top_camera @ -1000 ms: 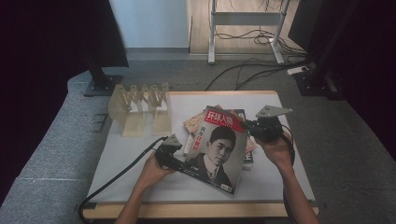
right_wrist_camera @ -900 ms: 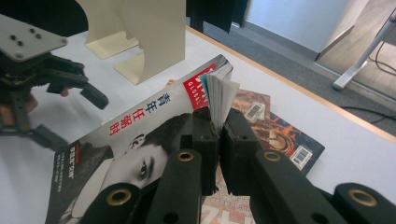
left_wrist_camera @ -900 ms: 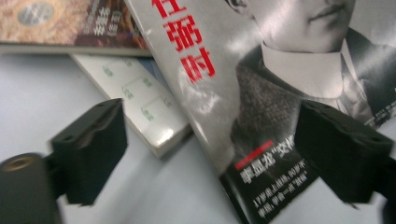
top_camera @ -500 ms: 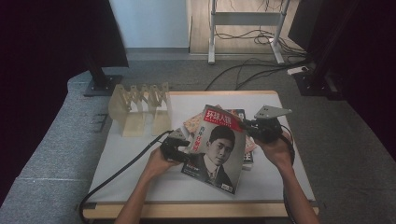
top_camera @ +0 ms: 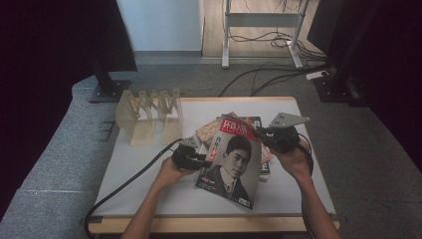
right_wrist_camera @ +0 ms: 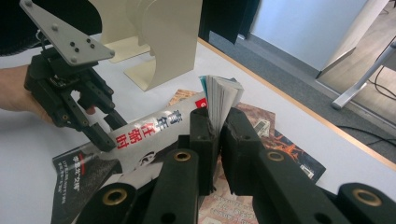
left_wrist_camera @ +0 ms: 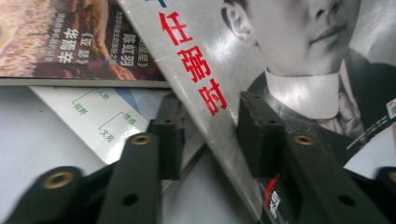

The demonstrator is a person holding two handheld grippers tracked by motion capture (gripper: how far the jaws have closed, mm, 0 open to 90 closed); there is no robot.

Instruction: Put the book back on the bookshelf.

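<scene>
1. Standing near the table's [top_camera: 149,199] back-left corner: a cream divider rack [top_camera: 149,117], upright, its slots holding nothing. In the right gripper view the rack [right_wrist_camera: 161,37] rises behind the other gripper.

2. Left gripper [top_camera: 191,158], held in the person's left hand [top_camera: 169,174], sits left of centre on the white surface. Its black cable [top_camera: 124,186] runs off toward the front-left corner.

3. Left jaws stand apart, straddling the magazine's left edge, one jaw under the cover and one over it. In the left gripper view the gripper [left_wrist_camera: 210,135] has a gap showing between its pads and the paper; not clamped.

4. Magazine [top_camera: 234,162], black-and-white portrait cover with red title characters, is at the middle of the surface, tilted, its top corner lifted off the pile. The left gripper view shows the cover [left_wrist_camera: 280,70] slanting across other printed matter.

5. Beneath and behind it, a pile of magazines [top_camera: 211,130] lies flat, just right of centre toward the back edge.

6. Right gripper [top_camera: 266,134], grey three-cornered plate on top, held in the right hand [top_camera: 293,159], is at the magazine's upper right edge.

7. Right jaws are closed on the magazine: in the right gripper view the gripper [right_wrist_camera: 218,130] pinches the fanned page edges [right_wrist_camera: 222,100] between both pads.
</scene>
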